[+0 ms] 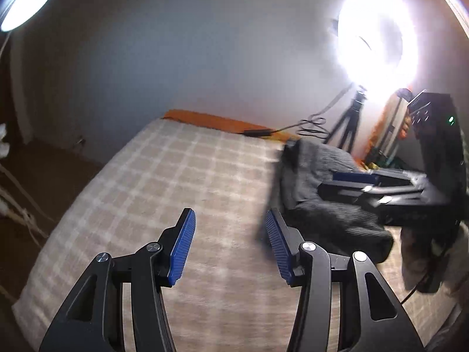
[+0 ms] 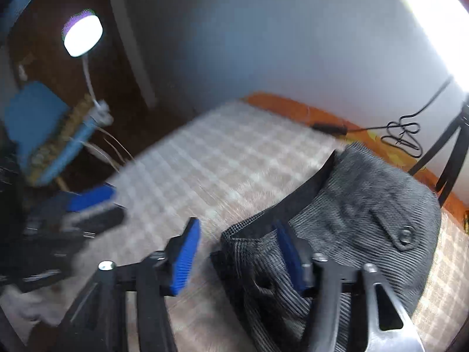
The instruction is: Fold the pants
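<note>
Grey corduroy pants (image 2: 351, 205) lie bunched on a beige checked blanket (image 2: 228, 152), waistband and a buttoned back pocket (image 2: 406, 236) up. My right gripper (image 2: 237, 234) is open just above the waistband edge, its right pad over the cloth, holding nothing. In the left wrist view the pants (image 1: 319, 182) lie at the right. My left gripper (image 1: 230, 223) is open and empty above the blanket (image 1: 176, 182), left of the pants. The right gripper (image 1: 346, 182) shows there over the pants. The left gripper (image 2: 93, 202) appears blurred in the right wrist view.
A bright ring light (image 1: 378, 38) on a tripod (image 1: 348, 123) stands behind the bed at the right, with a black cable and adapter (image 1: 258, 132) on an orange sheet (image 1: 205, 118). A lamp (image 2: 82, 33) and blue chair (image 2: 44, 129) stand left of the bed.
</note>
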Tool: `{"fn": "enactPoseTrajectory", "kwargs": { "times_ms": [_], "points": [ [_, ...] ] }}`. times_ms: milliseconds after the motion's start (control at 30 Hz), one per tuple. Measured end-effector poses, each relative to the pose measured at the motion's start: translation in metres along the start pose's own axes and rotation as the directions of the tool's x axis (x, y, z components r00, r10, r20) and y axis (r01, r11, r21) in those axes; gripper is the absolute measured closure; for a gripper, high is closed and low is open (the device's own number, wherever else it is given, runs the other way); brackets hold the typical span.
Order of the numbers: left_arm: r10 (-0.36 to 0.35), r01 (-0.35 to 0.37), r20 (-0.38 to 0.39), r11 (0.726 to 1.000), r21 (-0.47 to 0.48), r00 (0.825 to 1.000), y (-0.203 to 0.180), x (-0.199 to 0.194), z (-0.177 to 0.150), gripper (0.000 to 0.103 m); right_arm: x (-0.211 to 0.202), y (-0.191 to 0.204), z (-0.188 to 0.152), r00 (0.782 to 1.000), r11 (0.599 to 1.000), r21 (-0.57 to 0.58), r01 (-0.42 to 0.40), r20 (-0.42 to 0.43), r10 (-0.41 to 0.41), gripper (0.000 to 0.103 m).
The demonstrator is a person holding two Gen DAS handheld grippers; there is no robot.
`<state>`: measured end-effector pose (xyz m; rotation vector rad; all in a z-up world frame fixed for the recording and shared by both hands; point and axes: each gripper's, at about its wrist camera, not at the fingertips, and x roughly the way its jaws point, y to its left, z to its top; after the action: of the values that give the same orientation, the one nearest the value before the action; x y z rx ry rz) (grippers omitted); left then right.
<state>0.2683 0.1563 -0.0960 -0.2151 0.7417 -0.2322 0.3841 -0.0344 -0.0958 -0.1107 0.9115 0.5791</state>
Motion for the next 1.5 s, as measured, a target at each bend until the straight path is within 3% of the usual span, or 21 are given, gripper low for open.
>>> {"fn": "enactPoseTrajectory", "kwargs": {
  "times_ms": [167, 300, 400, 533, 600, 733, 933, 967, 1033, 1067, 1100, 1133, 1233, 1367, 1500],
  "points": [
    [-0.053, 0.053, -0.002, 0.991, 0.121, 0.999, -0.054, 0.012, 0.012, 0.054, -0.025, -0.067, -0.005, 0.998, 0.991, 0.13, 0.027, 0.046, -0.033, 0.039],
    [-0.072, 0.078, -0.036, 0.973, 0.217, 0.997, -0.096, 0.041, 0.017, 0.054, -0.026, -0.113, -0.003, 0.996, 0.982, 0.173, 0.076, 0.026, -0.082, 0.059],
    [-0.042, 0.059, -0.073, 0.963, 0.263, 0.996, -0.112, 0.069, 0.015, 0.054, -0.018, -0.131, 0.003, 0.998, 0.983, 0.17, 0.066, 0.007, -0.068, 0.06],
    [0.038, 0.006, -0.136, 0.95, 0.313, 0.99, -0.109, 0.106, 0.006, 0.051, 0.002, -0.156, 0.007, 0.998, 0.98, 0.192, 0.06, -0.017, -0.058, 0.06],
    [0.044, 0.004, -0.156, 0.955, 0.296, 0.987, -0.097, 0.118, 0.002, 0.05, 0.018, -0.167, 0.007, 0.997, 0.979, 0.192, 0.075, -0.043, -0.068, 0.06],
    [0.026, 0.018, -0.154, 0.962, 0.274, 0.988, -0.079, 0.127, -0.002, 0.041, 0.041, -0.181, 0.005, 0.991, 0.972, 0.198, 0.123, -0.084, -0.108, 0.075],
    [-0.057, 0.083, -0.183, 0.987, 0.137, 0.981, -0.054, 0.124, 0.006, 0.036, 0.037, -0.186, 0.002, 0.994, 0.969, 0.227, 0.101, -0.071, -0.087, 0.074],
    [-0.07, 0.092, -0.182, 0.989, 0.114, 0.981, -0.05, 0.119, 0.008, 0.036, 0.03, -0.185, 0.001, 0.994, 0.968, 0.227, 0.104, -0.066, -0.091, 0.067],
    [-0.084, 0.095, -0.191, 0.994, 0.045, 0.978, -0.045, 0.107, 0.01, 0.034, 0.015, -0.186, -0.003, 0.991, 0.964, 0.23, 0.134, -0.051, -0.126, 0.043],
    [-0.099, 0.101, -0.195, 0.995, 0.001, 0.976, -0.041, 0.1, 0.01, 0.033, 0.004, -0.187, -0.007, 0.989, 0.959, 0.244, 0.147, -0.033, -0.143, 0.025],
    [-0.117, 0.113, -0.198, 0.993, -0.033, 0.973, -0.039, 0.095, 0.008, 0.031, -0.005, -0.189, -0.011, 0.988, 0.954, 0.258, 0.153, -0.016, -0.154, 0.016],
    [-0.141, 0.128, -0.207, 0.989, -0.073, 0.968, -0.034, 0.091, 0.005, 0.029, -0.014, -0.192, -0.015, 0.988, 0.949, 0.279, 0.148, 0.0, -0.154, 0.014],
    [-0.212, 0.161, -0.261, 0.965, -0.205, 0.942, -0.024, 0.091, 0.0, 0.028, -0.026, -0.21, -0.029, 0.998, 0.926, 0.371, 0.062, -0.01, -0.062, 0.013],
    [-0.31, 0.169, -0.305, 0.896, -0.41, 0.901, -0.009, 0.106, -0.008, 0.028, -0.02, -0.233, -0.05, 0.998, 0.869, 0.495, -0.018, -0.039, 0.043, 0.013],
    [-0.336, 0.157, -0.29, 0.851, -0.501, 0.896, -0.007, 0.114, -0.015, 0.026, -0.011, -0.249, -0.066, 0.987, 0.79, 0.6, -0.126, -0.002, 0.159, 0.013]
  ]
}}
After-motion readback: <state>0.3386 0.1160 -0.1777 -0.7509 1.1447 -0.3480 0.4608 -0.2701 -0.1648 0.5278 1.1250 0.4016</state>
